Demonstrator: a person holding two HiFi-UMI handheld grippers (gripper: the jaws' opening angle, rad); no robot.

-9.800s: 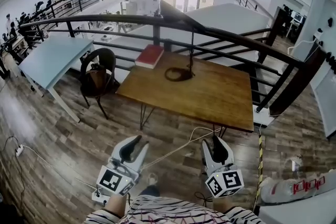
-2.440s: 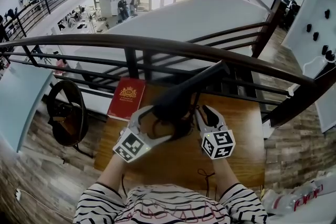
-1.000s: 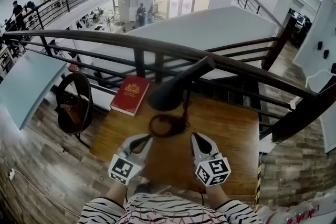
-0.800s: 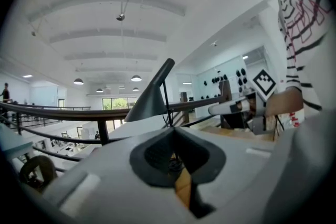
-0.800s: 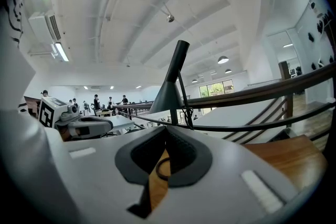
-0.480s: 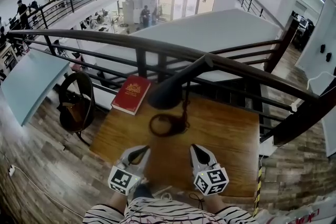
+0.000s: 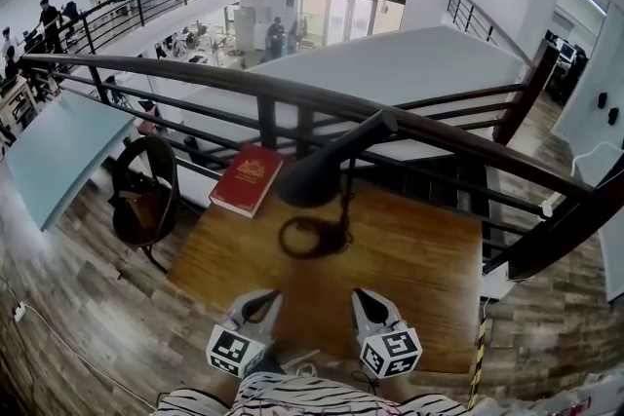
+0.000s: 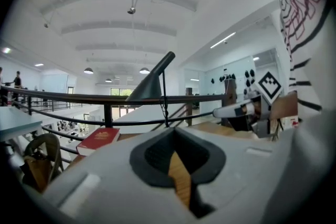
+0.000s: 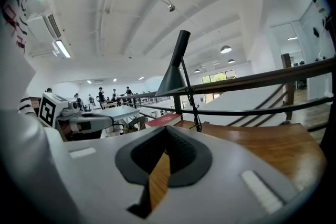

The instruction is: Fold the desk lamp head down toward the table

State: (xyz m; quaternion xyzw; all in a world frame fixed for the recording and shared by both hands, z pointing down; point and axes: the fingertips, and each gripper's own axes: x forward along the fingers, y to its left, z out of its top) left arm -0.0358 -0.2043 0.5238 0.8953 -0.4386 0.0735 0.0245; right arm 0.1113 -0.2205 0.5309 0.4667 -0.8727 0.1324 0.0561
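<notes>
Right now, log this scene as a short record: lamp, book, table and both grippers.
table: wooden, set against a dark railing
lamp head: black cone, tilted, high on its stem above the table
lamp base: round, toward the table's far side
red book: lying flat at the far left corner, apart from the lamp
left gripper: fingers shut, empty, at the near edge, clear of the lamp
right gripper: fingers shut, empty, at the near edge, clear of the lamp
task state: head not yet folded down

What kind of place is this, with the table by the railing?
Likely an open-plan office mezzanine: the wooden table sits by a dark railing overlooking a lower floor with desks and people.
</notes>
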